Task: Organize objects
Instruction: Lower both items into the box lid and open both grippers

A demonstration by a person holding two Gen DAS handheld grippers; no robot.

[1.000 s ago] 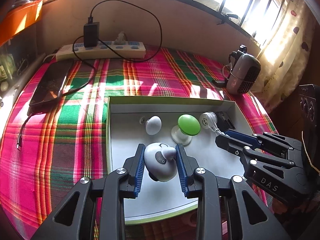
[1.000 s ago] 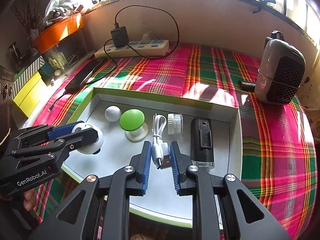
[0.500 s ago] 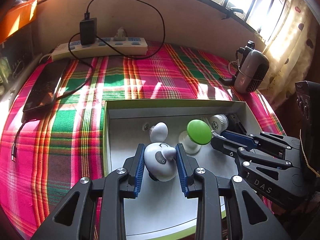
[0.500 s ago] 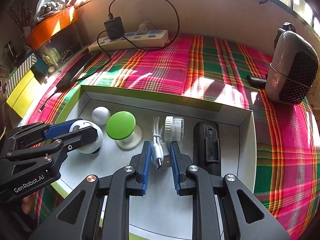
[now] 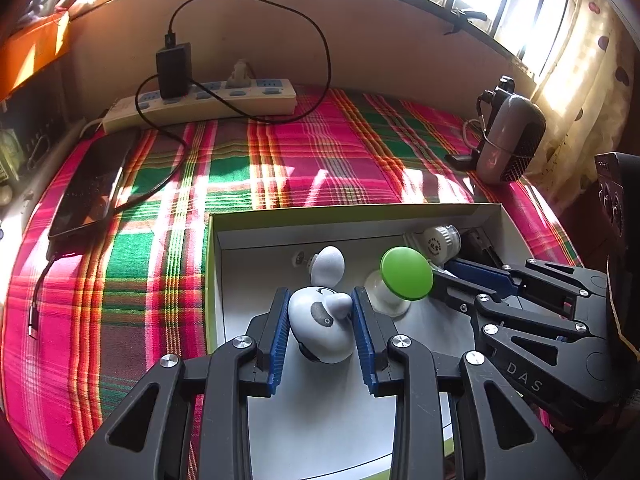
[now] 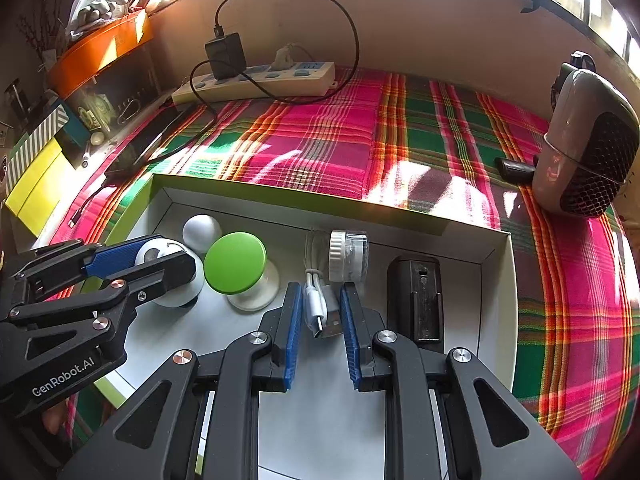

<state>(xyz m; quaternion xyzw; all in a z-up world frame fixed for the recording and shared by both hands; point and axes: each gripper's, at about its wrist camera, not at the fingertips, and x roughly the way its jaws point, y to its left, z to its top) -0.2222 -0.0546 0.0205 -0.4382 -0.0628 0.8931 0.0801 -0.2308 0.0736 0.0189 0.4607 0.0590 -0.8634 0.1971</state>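
A white tray with a green rim [image 5: 224, 224] [image 6: 256, 194] lies on a plaid cloth. My left gripper [image 5: 320, 312] is shut on a white panda-faced toy [image 5: 322, 328] over the tray's left part; it also shows in the right wrist view [image 6: 168, 276]. My right gripper [image 6: 320, 320] is shut on a coiled white USB cable [image 6: 318, 304] in the tray's middle. Beside them in the tray are a white ball [image 5: 328, 264] [image 6: 202, 230], a green mushroom-shaped knob [image 5: 406, 274] [image 6: 236, 262], a small white-capped jar [image 6: 348, 256] [image 5: 438, 242] and a black box [image 6: 418, 300].
A power strip [image 5: 200, 100] [image 6: 256, 80] with a black charger and cable sits by the back wall. A dark phone [image 5: 92, 184] lies at the left. A grey mini heater [image 5: 508, 140] [image 6: 584, 148] stands at the right. Orange and yellow boxes [image 6: 100, 52] are at far left.
Both grippers keep their hold. The views have shifted so the tray sits lower and nearer; the cloth and back wall fill more of the frame.
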